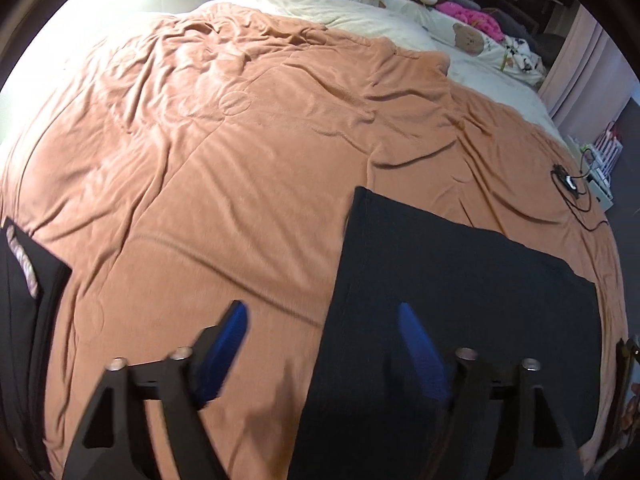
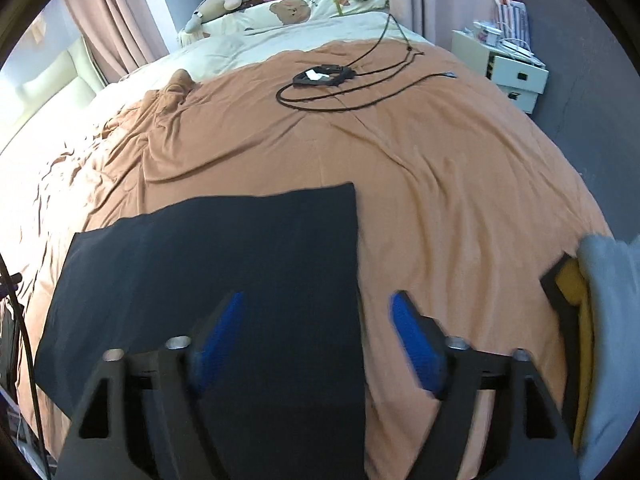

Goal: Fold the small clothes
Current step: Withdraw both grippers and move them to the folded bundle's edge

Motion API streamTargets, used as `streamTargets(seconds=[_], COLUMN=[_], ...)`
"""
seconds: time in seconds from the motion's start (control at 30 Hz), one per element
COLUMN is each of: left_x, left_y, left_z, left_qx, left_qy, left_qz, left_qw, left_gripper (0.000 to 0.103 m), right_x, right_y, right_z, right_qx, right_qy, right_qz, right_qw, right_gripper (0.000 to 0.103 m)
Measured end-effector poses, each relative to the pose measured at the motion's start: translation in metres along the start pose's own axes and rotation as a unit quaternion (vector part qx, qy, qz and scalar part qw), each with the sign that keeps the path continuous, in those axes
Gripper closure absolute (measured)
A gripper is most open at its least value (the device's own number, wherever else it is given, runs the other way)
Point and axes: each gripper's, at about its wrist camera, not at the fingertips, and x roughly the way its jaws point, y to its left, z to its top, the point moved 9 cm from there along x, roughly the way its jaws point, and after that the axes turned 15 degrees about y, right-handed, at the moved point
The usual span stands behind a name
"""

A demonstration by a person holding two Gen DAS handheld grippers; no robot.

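A black garment (image 1: 460, 300) lies flat on the orange bedspread (image 1: 240, 160), folded into a rough rectangle. In the right wrist view the same black garment (image 2: 224, 264) spreads to the left of centre. My left gripper (image 1: 322, 320) hangs open above its left edge, one blue pad over the spread, the other over the cloth. My right gripper (image 2: 318, 312) is open above the garment's right edge. Nothing sits between either pair of fingers.
Dark folded clothes (image 1: 24, 280) lie at the left edge of the bed. A grey and yellow pile (image 2: 596, 300) sits at the right. A black device with cables (image 2: 324, 76) rests further back. Pillows and soft toys (image 2: 288, 12) are at the head, white drawers (image 2: 516, 72) beside the bed.
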Motion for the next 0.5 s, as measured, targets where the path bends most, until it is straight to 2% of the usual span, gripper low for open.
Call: streamTargets(seconds=[0.23,0.5], left_x=[-0.015,-0.022], left_y=[-0.002,0.002], left_z=[-0.048,-0.101], left_qx=[-0.004,-0.014], left_qy=[-0.016,-0.008], left_qz=[-0.039,-0.069], left_qw=[0.9991,0.9975], left_gripper=[0.000,0.000], right_x=[-0.039,-0.051], right_y=[-0.008,-0.025], right_z=[-0.042,-0.098], right_qx=[0.030,0.058], right_qy=[-0.022,-0.019], right_qz=[0.039,0.079], right_qw=[0.999,0.995], right_gripper=[0.001,0.001])
